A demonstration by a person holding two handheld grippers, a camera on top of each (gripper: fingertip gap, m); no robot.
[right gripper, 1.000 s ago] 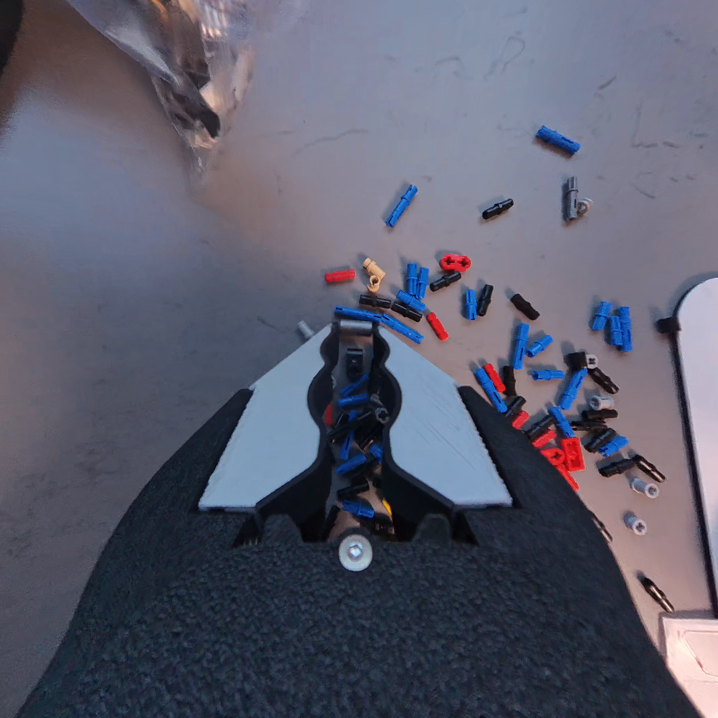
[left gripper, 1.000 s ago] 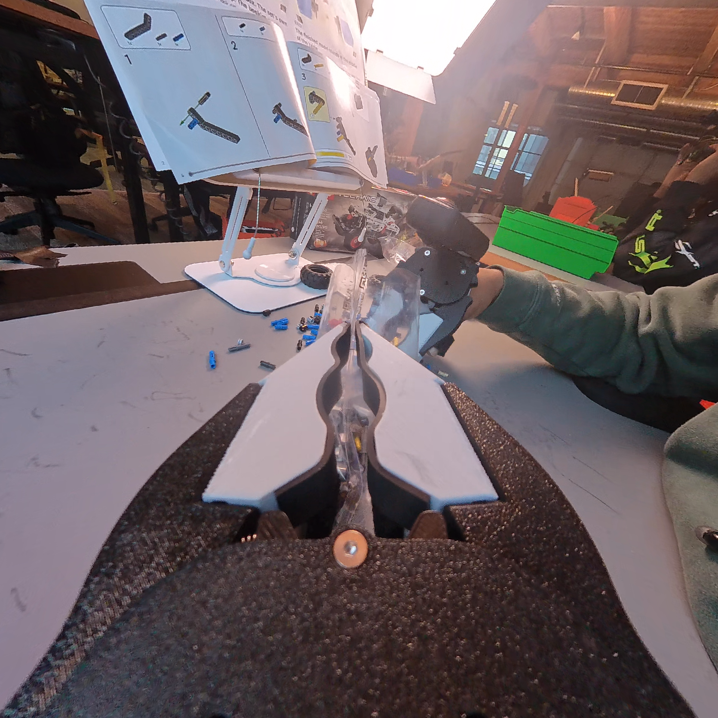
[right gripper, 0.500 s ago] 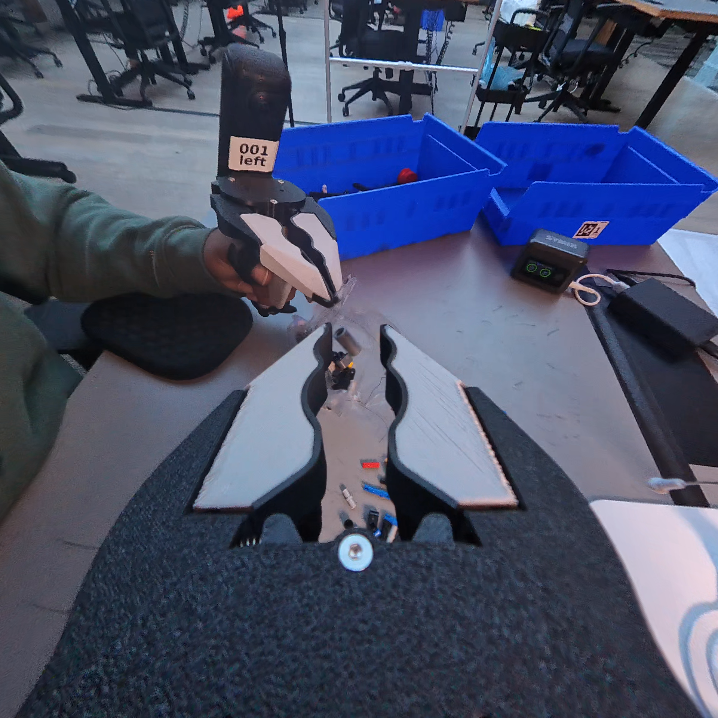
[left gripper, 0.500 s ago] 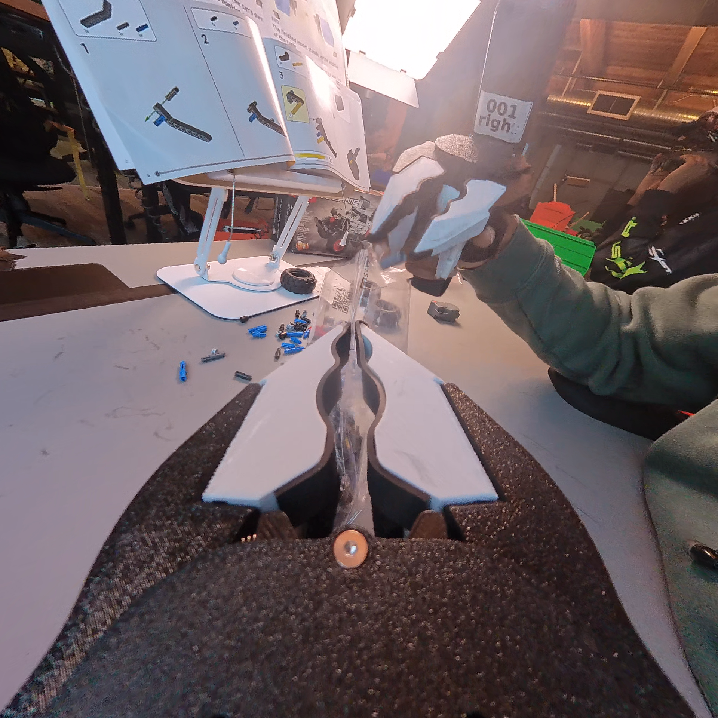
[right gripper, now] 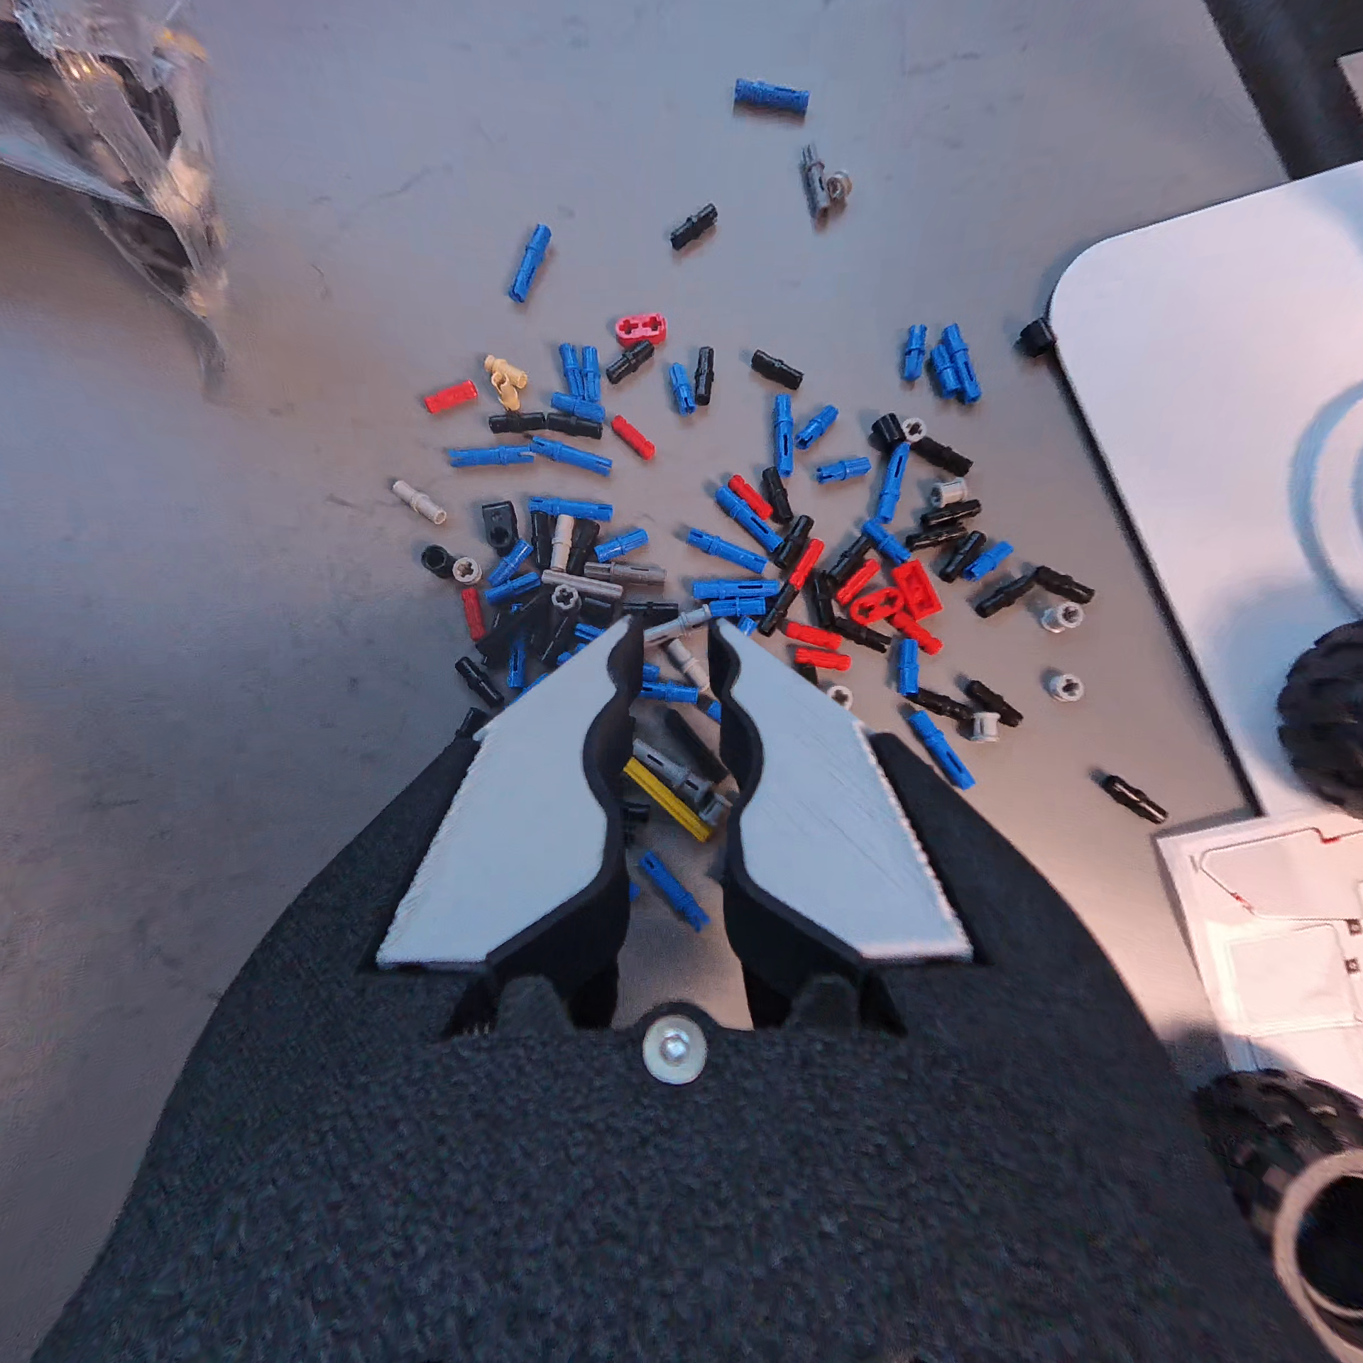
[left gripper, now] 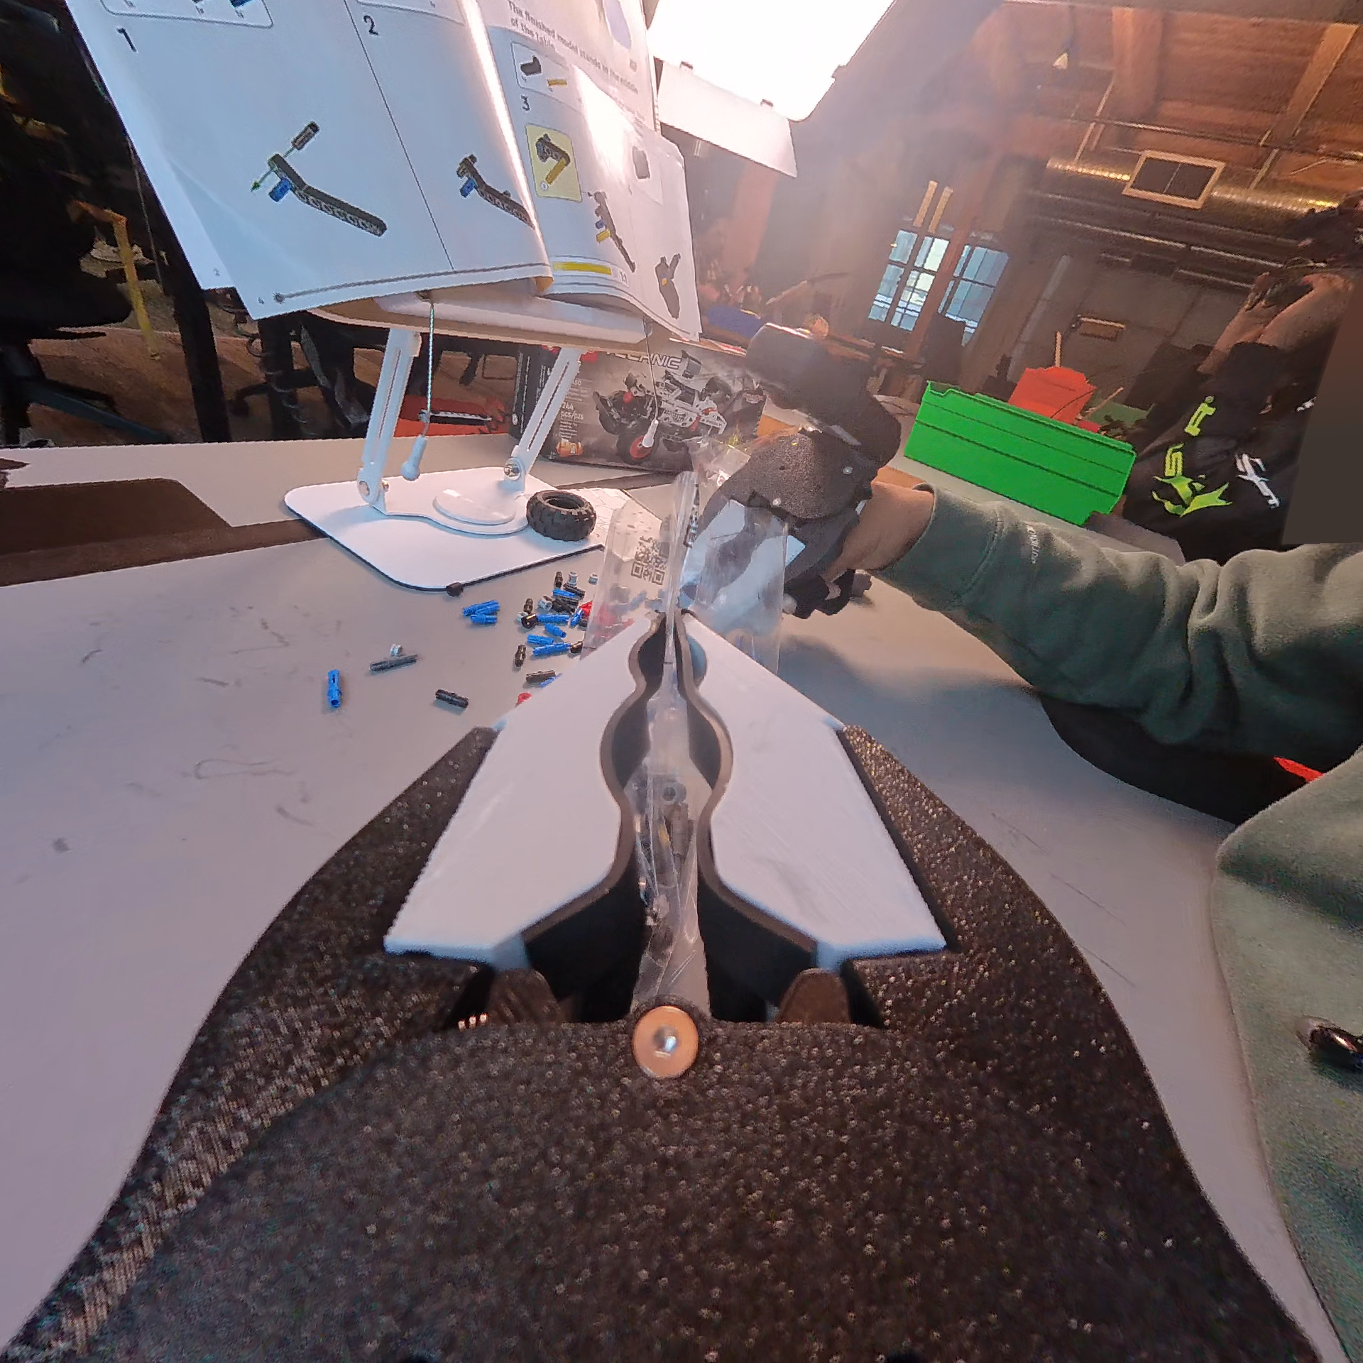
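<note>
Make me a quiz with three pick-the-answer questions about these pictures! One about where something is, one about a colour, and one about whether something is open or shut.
1. Where does the small black tyre lie?
A. on the white base of the booklet stand
B. inside the green bin
C. in the clear plastic bag

2. Which colour are most of the loose pins on the table?
A. yellow
B. blue
C. green

3. How is the left gripper?
A. wide open, empty
B. shut on a red pin
C. shut on the clear plastic bag

Answers: 1 A, the tyre sits at the base's edge. 2 B, blue pins outnumber the red, grey and yellow ones. 3 C, its fingertips pinch the bag's film.
</note>
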